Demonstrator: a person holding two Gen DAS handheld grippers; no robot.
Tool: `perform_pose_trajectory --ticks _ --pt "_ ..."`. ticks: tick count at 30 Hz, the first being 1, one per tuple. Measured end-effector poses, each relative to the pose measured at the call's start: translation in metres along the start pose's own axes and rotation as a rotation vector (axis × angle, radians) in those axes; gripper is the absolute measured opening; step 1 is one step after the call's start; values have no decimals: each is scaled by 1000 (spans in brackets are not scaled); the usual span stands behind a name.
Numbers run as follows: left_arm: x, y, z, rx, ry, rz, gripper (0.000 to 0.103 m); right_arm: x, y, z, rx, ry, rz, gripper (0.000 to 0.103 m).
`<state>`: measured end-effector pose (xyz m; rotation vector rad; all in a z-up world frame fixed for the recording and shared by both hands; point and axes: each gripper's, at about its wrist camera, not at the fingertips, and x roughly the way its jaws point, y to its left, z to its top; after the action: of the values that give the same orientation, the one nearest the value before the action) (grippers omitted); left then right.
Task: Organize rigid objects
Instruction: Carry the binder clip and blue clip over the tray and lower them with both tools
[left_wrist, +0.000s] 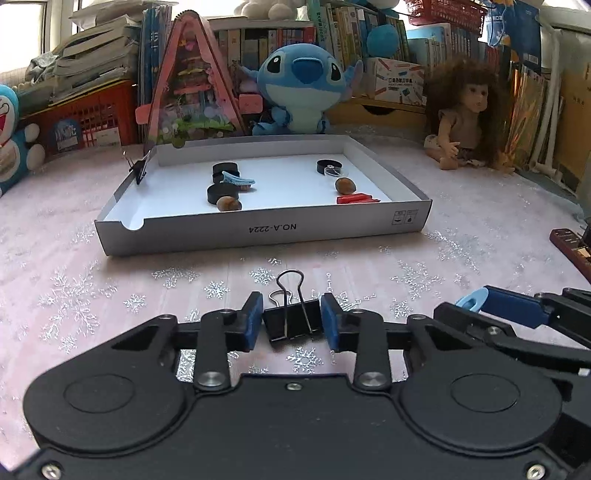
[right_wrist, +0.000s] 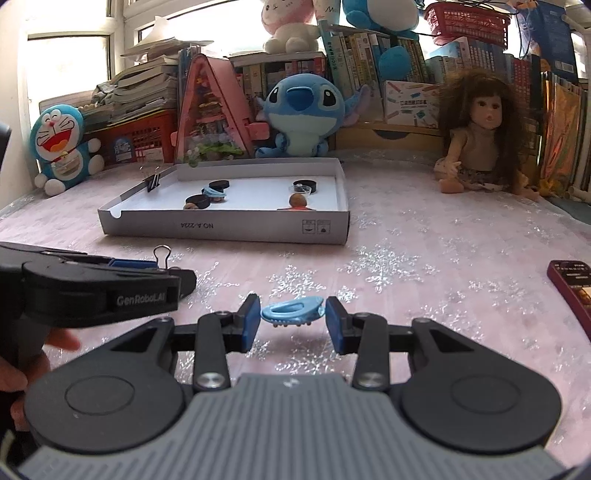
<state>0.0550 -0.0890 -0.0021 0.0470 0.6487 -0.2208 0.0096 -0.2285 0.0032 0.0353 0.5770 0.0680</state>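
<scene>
The left claw (left_wrist: 291, 320) is pinching a black binder clip (left_wrist: 291, 323) by its two sides, blue pads touching the clip's body, wire handles pointing up and away toward twelve o'clock; the clip sits low over the pink snowflake-patterned surface (left_wrist: 110, 288). The right claw (right_wrist: 291, 318) is pinching a light blue hair clip (right_wrist: 291, 314) end to end between its blue pads, the clip lying level with its small teeth facing down and a shadow under it on the surface. In the left wrist view the right claw shows at three o'clock with the hair clip's blue tip poking out; in the right wrist view the left claw lies at nine o'clock, a hand (right_wrist: 22, 369) behind it. Beyond both, toward twelve o'clock, stands a shallow white cardboard tray (left_wrist: 258, 230). Inside it lie black round caps (left_wrist: 221, 194), another blue hair clip (left_wrist: 238, 180), two brown nuts (left_wrist: 229, 204), a red piece (left_wrist: 356, 199) and a clear lid (left_wrist: 334, 170); a second binder clip (left_wrist: 139, 168) grips the tray's wall at ten o'clock. Behind the tray sit a blue plush toy (left_wrist: 301, 88), a pink triangular model house (left_wrist: 192, 92) and, at two o'clock, a doll (left_wrist: 463, 114) with curly brown hair
</scene>
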Motion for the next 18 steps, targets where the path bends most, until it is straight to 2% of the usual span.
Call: perform_pose_trajectory --ticks 6,14,18 --pt "-8 13 7 -15 -18 -4 32 2 -3 11 12 -4 -6 43" --pt "-19 38 32 -17 -72 31 32 13 -11 37 52 -23 0 43" --pt "-18 48 42 -28 -73 42 32 19 -10 46 64 -30 -3 43"
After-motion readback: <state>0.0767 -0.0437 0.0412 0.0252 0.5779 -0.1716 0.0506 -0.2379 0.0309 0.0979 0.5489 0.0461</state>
